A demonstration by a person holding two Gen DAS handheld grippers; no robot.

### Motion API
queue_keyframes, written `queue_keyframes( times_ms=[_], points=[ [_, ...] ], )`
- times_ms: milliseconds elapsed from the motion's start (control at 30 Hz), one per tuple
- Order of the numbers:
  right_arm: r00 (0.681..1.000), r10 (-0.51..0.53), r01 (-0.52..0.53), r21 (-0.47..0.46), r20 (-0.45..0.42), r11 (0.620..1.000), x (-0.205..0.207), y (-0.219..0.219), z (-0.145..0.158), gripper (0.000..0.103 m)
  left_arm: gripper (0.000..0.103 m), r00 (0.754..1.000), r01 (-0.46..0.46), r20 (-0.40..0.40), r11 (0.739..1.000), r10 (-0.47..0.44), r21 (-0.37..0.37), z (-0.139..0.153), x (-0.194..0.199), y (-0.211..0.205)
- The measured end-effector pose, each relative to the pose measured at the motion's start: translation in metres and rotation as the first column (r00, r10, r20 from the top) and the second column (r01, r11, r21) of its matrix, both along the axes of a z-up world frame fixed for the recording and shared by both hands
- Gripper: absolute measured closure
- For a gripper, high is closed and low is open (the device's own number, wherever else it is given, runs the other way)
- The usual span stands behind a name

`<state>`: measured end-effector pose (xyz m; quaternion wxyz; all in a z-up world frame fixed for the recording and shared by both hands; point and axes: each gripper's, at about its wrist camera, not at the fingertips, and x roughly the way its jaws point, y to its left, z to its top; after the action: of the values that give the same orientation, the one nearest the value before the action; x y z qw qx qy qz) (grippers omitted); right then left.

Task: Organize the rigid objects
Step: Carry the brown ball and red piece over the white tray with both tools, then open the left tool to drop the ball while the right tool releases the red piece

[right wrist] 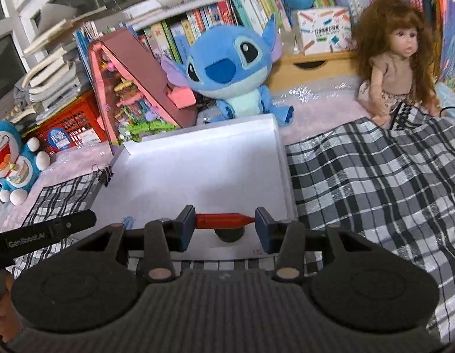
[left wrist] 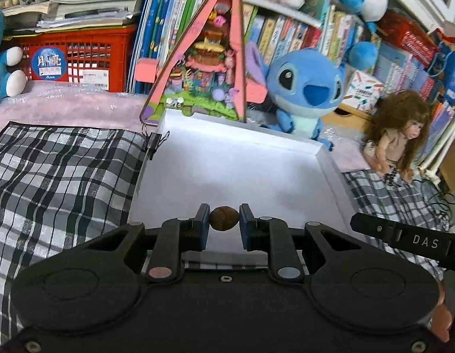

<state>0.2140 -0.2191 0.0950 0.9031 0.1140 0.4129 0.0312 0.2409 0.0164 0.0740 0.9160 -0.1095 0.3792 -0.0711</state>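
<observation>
The left gripper point(left wrist: 224, 220) pinches a brown nut point(left wrist: 224, 218) and the right gripper point(right wrist: 225, 221) clamps a red marker point(right wrist: 224, 220) endwise, both low over the white tray point(left wrist: 321, 150). Carry each towards twelve o'clock, well inside the rim, lowering before letting go so the nut doesn't roll.

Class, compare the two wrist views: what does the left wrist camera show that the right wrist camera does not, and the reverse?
Only the left wrist view shows the left gripper shut on a small brown nut. Only the right wrist view shows the right gripper shut on a red marker held end to end, and a Doraemon plush. Both share the white tray, blue plush, doll and checked cloth.
</observation>
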Motion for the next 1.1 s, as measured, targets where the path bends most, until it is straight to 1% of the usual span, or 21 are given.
queue_keyframes(
  times_ms=[167,400,633,833,1100],
  points=[
    [0.999,0.0,-0.002,-0.039,-0.042,0.999,0.023,0.004,-0.011,0.054,0.083,1.0,0.005,-0.022,1.0,-0.004,0.022,-0.01,0.024,-0.004],
    [0.997,0.019,-0.024,-0.069,-0.076,0.997,0.044,0.01,-0.026,0.054,0.083,0.999,-0.02,-0.048,0.997,0.024,0.075,-0.028,0.049,-0.009],
    [0.995,0.014,-0.024,-0.092,-0.101,0.995,0.059,0.012,-0.041,0.053,0.083,0.998,-0.032,-0.056,0.994,0.038,0.102,-0.038,0.06,-0.008],
    [0.993,0.01,-0.021,-0.092,-0.117,0.996,0.067,0.013,-0.051,0.053,0.083,0.998,-0.033,-0.059,0.994,0.039,0.1,-0.042,0.064,-0.009],
    [0.992,0.027,-0.04,-0.103,-0.127,0.994,0.07,0.019,-0.058,0.053,0.083,0.998,-0.027,-0.059,0.993,0.034,0.115,-0.046,0.065,-0.013]
  ],
)
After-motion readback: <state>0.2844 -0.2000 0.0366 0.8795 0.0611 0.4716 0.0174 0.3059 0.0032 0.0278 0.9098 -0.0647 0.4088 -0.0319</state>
